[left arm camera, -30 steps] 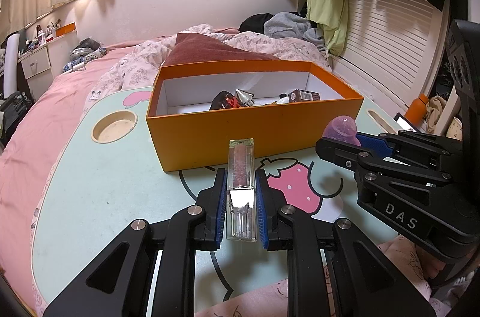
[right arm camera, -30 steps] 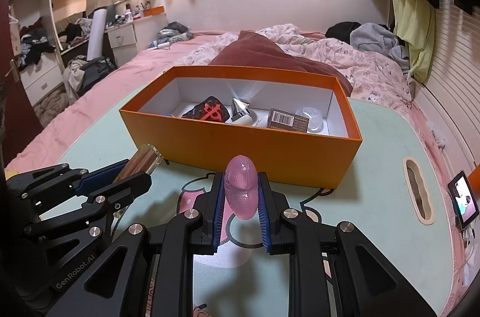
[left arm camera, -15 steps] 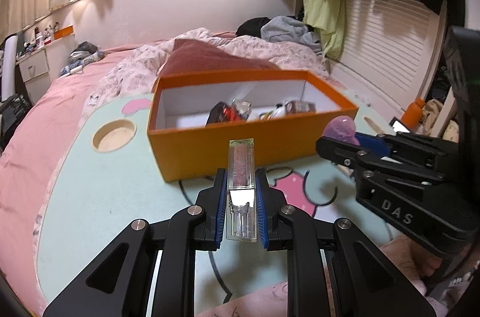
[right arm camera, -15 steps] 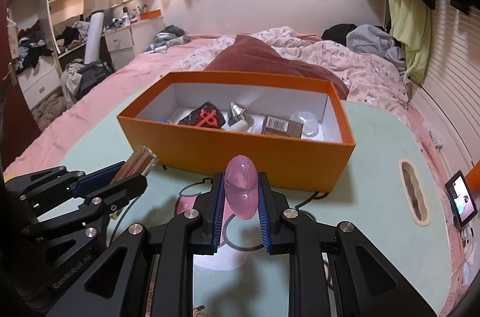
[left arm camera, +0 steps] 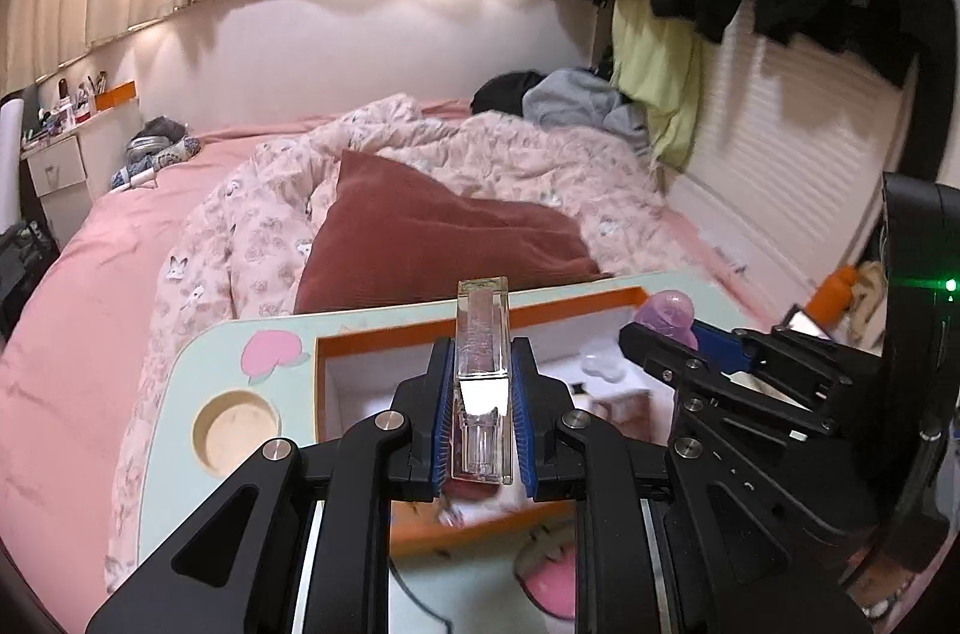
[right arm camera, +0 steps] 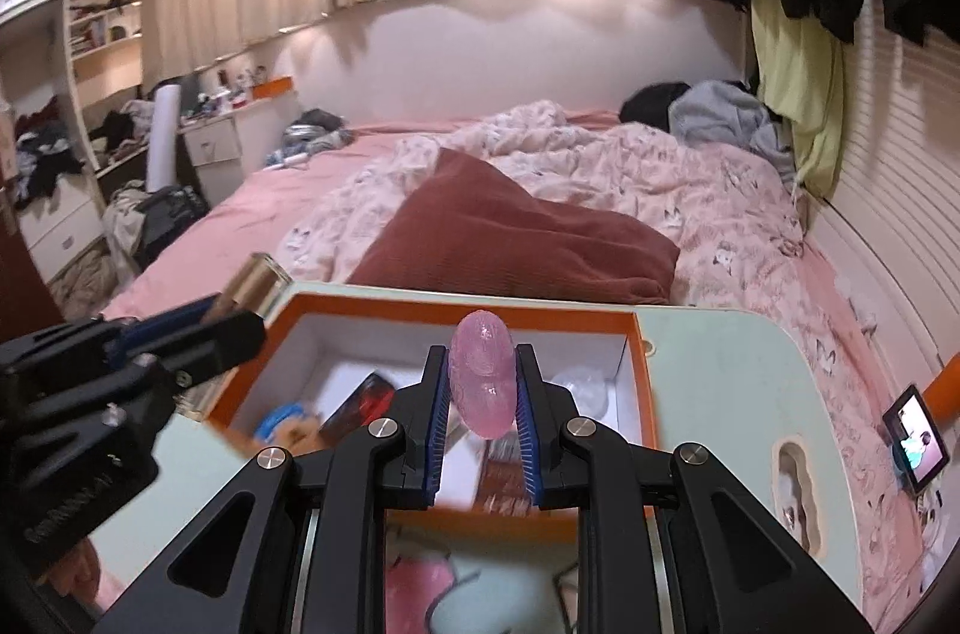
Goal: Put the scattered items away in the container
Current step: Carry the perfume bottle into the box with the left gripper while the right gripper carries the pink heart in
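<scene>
The orange box (right arm camera: 636,382) sits on the pale green lap table (right arm camera: 726,376), open at the top. Over the box, the left gripper (left arm camera: 480,412) is clamped on a clear square tube (left arm camera: 482,370), and beside it the right gripper (right arm camera: 483,394) is clamped on a pink egg-shaped piece (right arm camera: 482,376). Inside the box lie a clear plastic lump (right arm camera: 585,385) in the far right corner, a red and black item (right arm camera: 366,400), a blue thing (right arm camera: 282,418) near the left wall, and a brown carton (right arm camera: 501,478), all blurred.
</scene>
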Demonstrator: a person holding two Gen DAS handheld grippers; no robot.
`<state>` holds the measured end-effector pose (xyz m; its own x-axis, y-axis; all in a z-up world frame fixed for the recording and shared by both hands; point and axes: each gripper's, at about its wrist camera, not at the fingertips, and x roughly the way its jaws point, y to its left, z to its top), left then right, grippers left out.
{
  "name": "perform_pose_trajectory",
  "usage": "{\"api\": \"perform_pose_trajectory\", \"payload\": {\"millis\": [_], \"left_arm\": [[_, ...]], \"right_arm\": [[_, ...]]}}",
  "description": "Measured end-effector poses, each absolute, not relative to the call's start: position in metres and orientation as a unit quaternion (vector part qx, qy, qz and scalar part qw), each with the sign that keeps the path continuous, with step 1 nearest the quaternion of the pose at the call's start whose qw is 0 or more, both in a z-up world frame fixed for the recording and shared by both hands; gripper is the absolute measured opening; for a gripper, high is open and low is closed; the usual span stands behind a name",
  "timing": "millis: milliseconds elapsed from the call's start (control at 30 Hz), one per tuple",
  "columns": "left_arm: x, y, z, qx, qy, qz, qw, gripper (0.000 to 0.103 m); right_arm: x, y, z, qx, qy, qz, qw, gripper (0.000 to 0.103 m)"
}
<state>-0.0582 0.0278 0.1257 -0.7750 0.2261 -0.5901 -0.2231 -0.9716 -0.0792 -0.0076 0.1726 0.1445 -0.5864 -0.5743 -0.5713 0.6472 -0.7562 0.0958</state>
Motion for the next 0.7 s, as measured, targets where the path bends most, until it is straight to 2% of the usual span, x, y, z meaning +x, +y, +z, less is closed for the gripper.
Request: {"api": "perform_pose_trajectory", "payload": {"millis": [233,500,567,667,700], "left_arm": [[-0.094,0.034,0.09,-0.366,-0.015,0.923,0.119,0.019],[-0.103,0.038,0.072,-0.397,-0.009,0.911,0.113,0.019],[-0.105,0.036,0.071,-0.394,-0.009,0.913,0.104,0.026],[-0.099,0.031,0.078,-0.371,-0.014,0.924,0.095,0.047],[-0.095,0.027,0.081,-0.363,-0.019,0.927,0.091,0.058]], "right_arm": [[-0.041,0.165,0.113,0.349,0.058,-0.878,0.323,0.02],[-0.045,0.165,0.107,0.362,0.047,-0.873,0.324,0.02],[-0.05,0.164,0.107,0.364,0.038,-0.871,0.328,0.021],[-0.056,0.163,0.108,0.375,0.033,-0.862,0.34,0.041],[-0.056,0.165,0.11,0.372,0.027,-0.863,0.341,0.046]]}}
